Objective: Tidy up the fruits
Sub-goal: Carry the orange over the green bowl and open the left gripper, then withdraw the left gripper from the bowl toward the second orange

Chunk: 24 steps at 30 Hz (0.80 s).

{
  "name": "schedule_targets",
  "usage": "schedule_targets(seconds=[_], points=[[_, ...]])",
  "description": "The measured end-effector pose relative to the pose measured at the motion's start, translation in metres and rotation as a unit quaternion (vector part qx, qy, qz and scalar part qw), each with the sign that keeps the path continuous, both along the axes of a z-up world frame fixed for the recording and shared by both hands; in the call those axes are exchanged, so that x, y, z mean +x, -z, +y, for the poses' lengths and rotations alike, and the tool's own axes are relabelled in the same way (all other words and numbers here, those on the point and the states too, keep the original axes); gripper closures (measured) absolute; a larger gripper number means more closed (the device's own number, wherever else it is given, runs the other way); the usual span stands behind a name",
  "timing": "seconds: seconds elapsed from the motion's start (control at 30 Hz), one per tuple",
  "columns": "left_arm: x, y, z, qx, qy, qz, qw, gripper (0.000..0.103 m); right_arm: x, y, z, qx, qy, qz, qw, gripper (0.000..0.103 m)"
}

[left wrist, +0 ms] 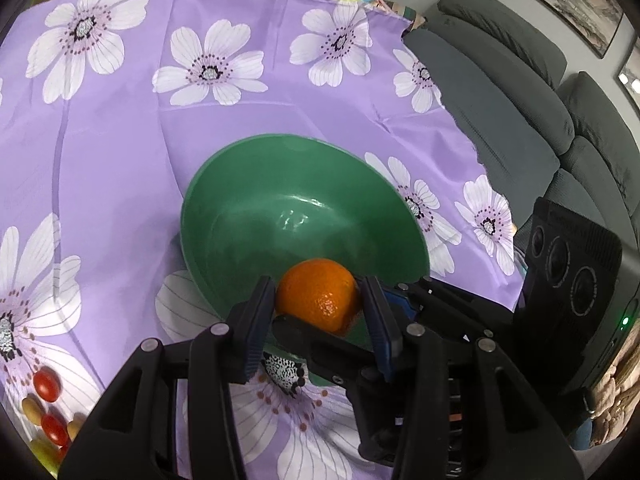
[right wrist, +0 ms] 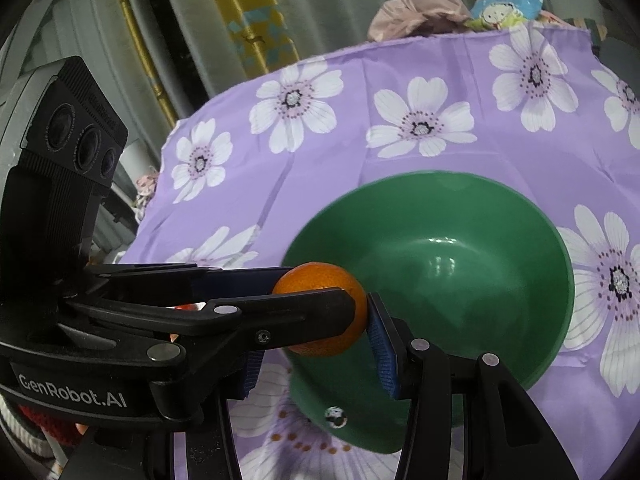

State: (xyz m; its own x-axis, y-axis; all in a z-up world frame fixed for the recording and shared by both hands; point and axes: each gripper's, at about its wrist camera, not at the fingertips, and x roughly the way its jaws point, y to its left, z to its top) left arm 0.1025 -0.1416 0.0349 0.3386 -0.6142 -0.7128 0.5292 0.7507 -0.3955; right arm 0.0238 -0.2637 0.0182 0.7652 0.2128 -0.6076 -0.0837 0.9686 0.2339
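Left hand-held gripper (left wrist: 318, 300), the one in my left hand, is partly closed with both pads pressed on the sides of the orange (left wrist: 316, 292), so the fruit is firmly clamped. It hangs over the near rim of the green bowl (left wrist: 280, 208), whose inside is bare. The bowl stands on the table under a purple flowered cloth (left wrist: 120, 140). Well to the left of the bowl, at the edge of the left wrist view, a few red cherry tomatoes (left wrist: 46, 386) lie on the cloth with some small yellowish fruit. From the bowl's right side my right hand-held gripper (right wrist: 316, 340) reaches in across the left one, jaws part open. One pad sits against the orange. The other is hidden behind the left gripper's finger, so I cannot tell whether it truly grips. Right of the bowl, beyond the table's edge, is a grey sofa (left wrist: 520, 80).
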Motion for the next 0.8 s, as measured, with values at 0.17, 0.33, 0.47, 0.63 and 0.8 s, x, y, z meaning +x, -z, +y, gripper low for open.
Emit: schedule_targets(seconds=[0.17, 0.33, 0.47, 0.63, 0.8], points=[[0.005, 0.010, -0.002, 0.000, 0.002, 0.016, 0.9999, 0.059, 0.004, 0.008, -0.004, 0.004, 0.002, 0.021, 1.000, 0.054], [0.008, 0.014, -0.003, 0.001, -0.001, 0.022, 0.9998, 0.059, 0.006, 0.010, -0.002, -0.012, 0.008, 0.028, 1.000, 0.054], [0.009, 0.017, -0.004, 0.001, -0.002, 0.027, 0.9996, 0.058, 0.007, 0.009, -0.002, -0.025, 0.010, 0.034, 0.999, 0.054], [0.009, 0.017, -0.004, 0.001, -0.009, 0.030, 0.9995, 0.059, 0.005, 0.007, -0.002, -0.031, 0.008, 0.035, 0.999, 0.054], [0.004, 0.011, 0.008, -0.016, -0.025, 0.029, 0.9991, 0.058, 0.000, 0.004, -0.003, -0.035, 0.012, 0.031, 0.999, 0.054]])
